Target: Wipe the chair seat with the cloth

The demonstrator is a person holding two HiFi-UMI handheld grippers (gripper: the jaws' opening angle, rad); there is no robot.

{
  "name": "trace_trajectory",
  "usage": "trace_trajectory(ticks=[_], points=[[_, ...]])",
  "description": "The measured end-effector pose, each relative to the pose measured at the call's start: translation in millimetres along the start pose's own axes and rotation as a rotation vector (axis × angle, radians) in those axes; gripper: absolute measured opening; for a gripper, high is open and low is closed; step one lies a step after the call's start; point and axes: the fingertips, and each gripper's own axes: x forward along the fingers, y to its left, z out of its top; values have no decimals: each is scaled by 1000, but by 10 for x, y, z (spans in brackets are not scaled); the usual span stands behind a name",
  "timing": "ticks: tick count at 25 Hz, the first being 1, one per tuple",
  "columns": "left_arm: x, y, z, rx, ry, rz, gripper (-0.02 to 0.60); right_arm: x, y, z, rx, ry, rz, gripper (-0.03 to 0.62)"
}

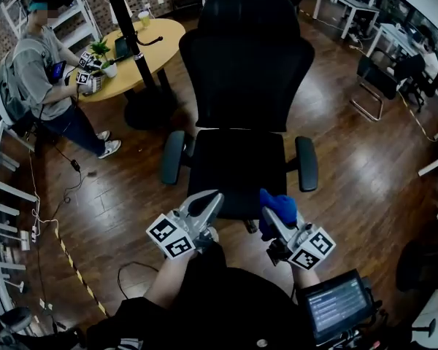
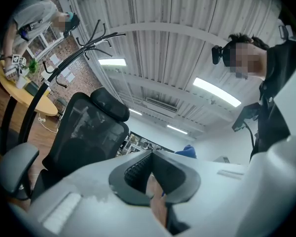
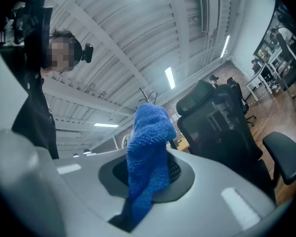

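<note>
Head view puts two grippers nearest, held low at the front edge of one black office chair. The left gripper has its jaws pressed together with nothing between them. The right gripper is clamped on the single cloth, a bright blue, nubby microfibre bunched into a lump that stands past the jaw tips and trails down between them. It sits over the front right corner of the chair seat; contact is unclear. Two grey armrests flank the seat, with one tall backrest behind. Farther off are one round yellow table and one standing person.
</note>
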Motion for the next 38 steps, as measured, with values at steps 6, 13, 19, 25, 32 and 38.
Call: trace_trajectory(ticks=[6, 13, 19, 25, 32, 38], points=[[233, 807, 273, -89, 38, -71, -9, 859, -618, 62, -68, 53, -115, 44], [522, 1259, 433, -158, 31, -77, -9, 1233, -1079, 270, -91, 59, -179, 44], [699, 1393, 428, -158, 29, -10, -9, 1410, -1457, 286, -49, 104, -172, 44], [618, 1787, 205, -193, 44, 94, -9, 1998, -2256, -326, -23, 245, -158, 44], [461, 2345, -387, -260, 53, 217, -9, 2952, -3533, -1896, -4, 475, -170, 44], [402, 2808, -702, -281, 13, 228, -9, 3776, -4027, -3092, 1, 612, -191, 44]])
